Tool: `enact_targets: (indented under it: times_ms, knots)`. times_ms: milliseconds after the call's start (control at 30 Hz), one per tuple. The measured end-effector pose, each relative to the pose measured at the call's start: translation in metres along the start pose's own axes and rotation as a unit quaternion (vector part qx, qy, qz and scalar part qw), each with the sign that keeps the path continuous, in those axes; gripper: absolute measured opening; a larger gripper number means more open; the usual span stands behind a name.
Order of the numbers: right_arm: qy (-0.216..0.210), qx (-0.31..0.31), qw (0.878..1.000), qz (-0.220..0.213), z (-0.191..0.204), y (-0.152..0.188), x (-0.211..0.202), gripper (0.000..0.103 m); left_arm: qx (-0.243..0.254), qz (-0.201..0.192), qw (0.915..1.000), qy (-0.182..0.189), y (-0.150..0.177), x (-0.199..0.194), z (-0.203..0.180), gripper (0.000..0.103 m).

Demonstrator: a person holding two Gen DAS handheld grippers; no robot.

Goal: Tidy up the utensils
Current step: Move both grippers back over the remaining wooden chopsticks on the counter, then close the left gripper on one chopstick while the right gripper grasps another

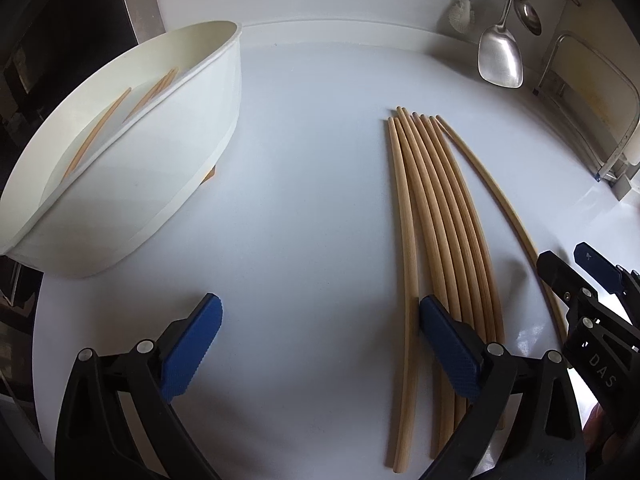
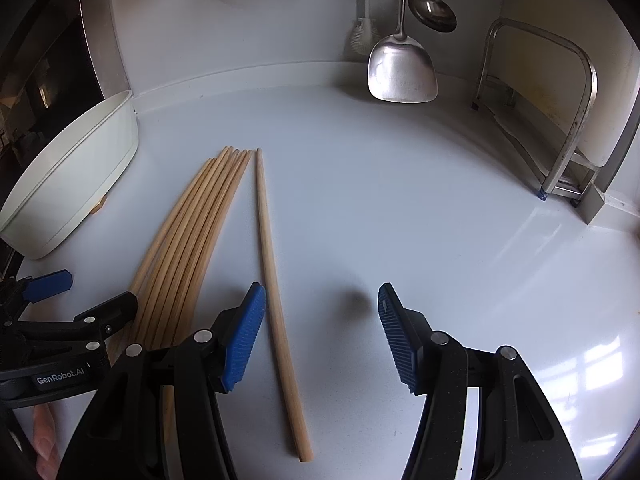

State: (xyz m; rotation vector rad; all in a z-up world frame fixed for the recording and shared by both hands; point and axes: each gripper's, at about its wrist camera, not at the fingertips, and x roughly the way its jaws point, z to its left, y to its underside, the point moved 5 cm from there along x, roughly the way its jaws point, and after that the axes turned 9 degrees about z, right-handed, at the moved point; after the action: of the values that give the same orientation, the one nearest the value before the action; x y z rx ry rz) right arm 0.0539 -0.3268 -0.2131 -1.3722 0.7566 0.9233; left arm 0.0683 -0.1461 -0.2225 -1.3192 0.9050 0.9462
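Note:
Several wooden chopsticks (image 1: 440, 216) lie side by side on the white counter (image 1: 312, 200), and one more chopstick (image 2: 270, 264) lies apart to their right. A white oval container (image 1: 132, 152) at the left holds a few chopsticks (image 1: 100, 128). My left gripper (image 1: 320, 344) is open low over the counter; the bundle's leftmost stick runs just inside its right pad (image 1: 444, 344), the others under that finger. My right gripper (image 2: 320, 336) is open, with the single chopstick between its jaws beside the left pad (image 2: 244, 336), not pressed. Each gripper shows in the other's view: the left gripper (image 2: 92, 292), the right gripper (image 1: 568, 258).
A steel spatula (image 2: 400, 68), a ladle (image 2: 432, 8) and a white brush (image 2: 364, 32) hang on the back wall. A metal rack (image 2: 576, 120) stands at the right. A dark appliance (image 2: 40, 60) borders the container (image 2: 72, 176) on the left.

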Motion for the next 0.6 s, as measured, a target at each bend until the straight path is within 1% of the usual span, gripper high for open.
enact_targets:
  times_ms: [333, 433, 600]
  knots:
    - [0.004, -0.023, 1.0, 0.011, 0.009, -0.005, 0.007, 0.056, -0.001, -0.002, 0.9997, -0.024, -0.015, 0.003, 0.005, 0.098]
    - [0.001, -0.026, 1.0, 0.008, 0.011, -0.006, 0.008, 0.056, 0.001, -0.002, 0.9995, -0.03, -0.019, 0.004, 0.004, 0.098]
    - [-0.002, -0.036, 0.999, 0.005, 0.016, -0.007, 0.008, 0.048, 0.008, 0.0, 0.9994, -0.034, -0.026, 0.006, 0.0, 0.098]
